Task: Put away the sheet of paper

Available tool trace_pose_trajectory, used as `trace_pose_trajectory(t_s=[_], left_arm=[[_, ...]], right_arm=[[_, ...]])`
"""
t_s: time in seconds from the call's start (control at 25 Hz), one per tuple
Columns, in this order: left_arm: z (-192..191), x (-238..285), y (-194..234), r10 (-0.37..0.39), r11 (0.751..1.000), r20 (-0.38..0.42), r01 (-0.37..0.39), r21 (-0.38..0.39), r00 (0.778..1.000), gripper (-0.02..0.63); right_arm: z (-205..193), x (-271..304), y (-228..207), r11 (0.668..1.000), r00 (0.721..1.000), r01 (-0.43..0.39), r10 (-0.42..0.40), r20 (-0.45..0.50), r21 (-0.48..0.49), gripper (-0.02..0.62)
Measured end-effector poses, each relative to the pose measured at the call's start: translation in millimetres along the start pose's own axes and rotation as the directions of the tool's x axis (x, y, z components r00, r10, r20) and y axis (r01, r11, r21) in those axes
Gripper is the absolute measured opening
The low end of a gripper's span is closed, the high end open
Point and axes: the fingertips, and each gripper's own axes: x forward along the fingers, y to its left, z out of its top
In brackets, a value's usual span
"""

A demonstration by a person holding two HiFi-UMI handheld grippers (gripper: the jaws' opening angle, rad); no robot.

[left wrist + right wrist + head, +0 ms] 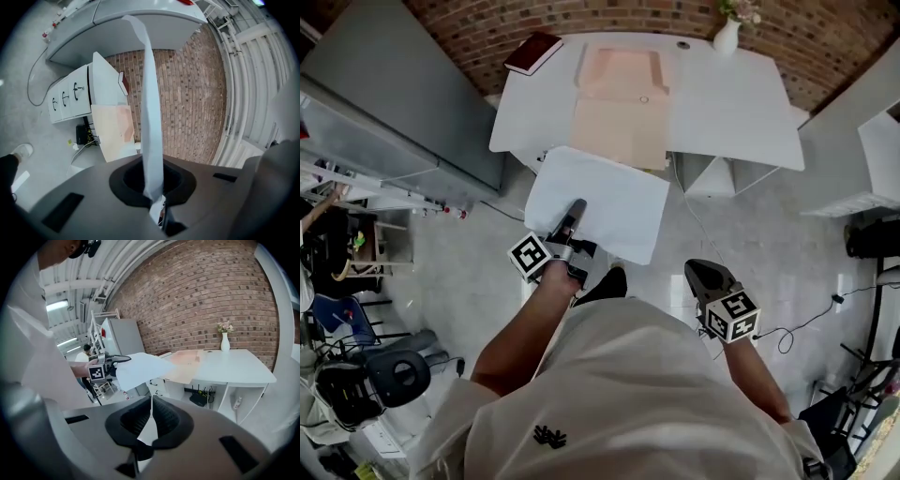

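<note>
Sheet of paper (600,202) aloft, just short of the desk (731,103).
Left gripper (575,211) clamps its near edge; right gripper (701,272) is closed on nothing. Best kept level and flat, I'd say, aimed at the open folder (619,108).

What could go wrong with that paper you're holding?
The left hand-held gripper pinches the sheet of paper by one edge only, so it may slip out or crease. The right hand-held gripper is shut and not helping. Near the desk, the floppy sheet could brush the vase.
</note>
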Motion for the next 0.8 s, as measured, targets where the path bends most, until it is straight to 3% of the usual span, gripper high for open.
trace_pose_trajectory(t_s=[0.36, 0.8], left_arm=[[76, 139, 48, 0.040, 0.998, -0.027, -0.041, -0.044, 0.999, 0.023], [134, 259, 109, 0.099, 0.990, 0.011, -0.097, -0.104, 0.995, 0.025]], right_arm=[[95, 70, -79, 0.996, 0.995, 0.093, -0.093, -0.022, 0.002, 0.037], [154, 125, -136, 0.992, 0.989, 0.120, -0.122, -0.088, -0.032, 0.037]])
